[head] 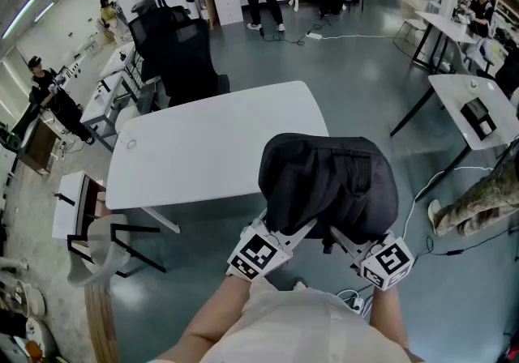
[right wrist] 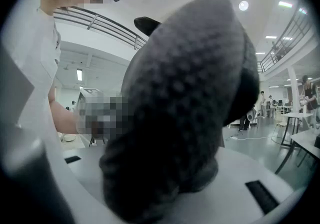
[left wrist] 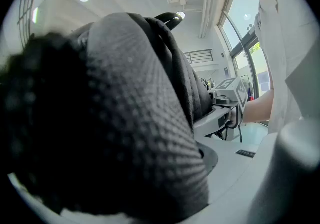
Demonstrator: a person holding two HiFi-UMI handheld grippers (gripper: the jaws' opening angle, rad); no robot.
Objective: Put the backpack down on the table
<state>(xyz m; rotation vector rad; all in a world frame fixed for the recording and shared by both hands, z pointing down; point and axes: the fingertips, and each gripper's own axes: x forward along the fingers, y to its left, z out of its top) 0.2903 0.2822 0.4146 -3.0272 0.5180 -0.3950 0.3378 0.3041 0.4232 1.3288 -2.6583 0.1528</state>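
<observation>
A black backpack (head: 328,183) hangs in the air at the near right corner of the white table (head: 195,151), overlapping its edge in the head view. My left gripper (head: 293,234) grips it from below on the left, and my right gripper (head: 342,237) does the same on the right. Both are shut on its padded fabric, with their fingertips hidden by the bag. In the left gripper view the mesh-textured backpack (left wrist: 125,118) fills the frame, with the right gripper (left wrist: 227,103) beyond it. The backpack (right wrist: 185,108) also fills the right gripper view.
A black office chair (head: 174,45) stands behind the table. More white tables (head: 478,110) are at the right, with cables (head: 438,183) and a mottled object (head: 478,203) on the floor. A low white stand (head: 73,203) sits at the left. People stand far off.
</observation>
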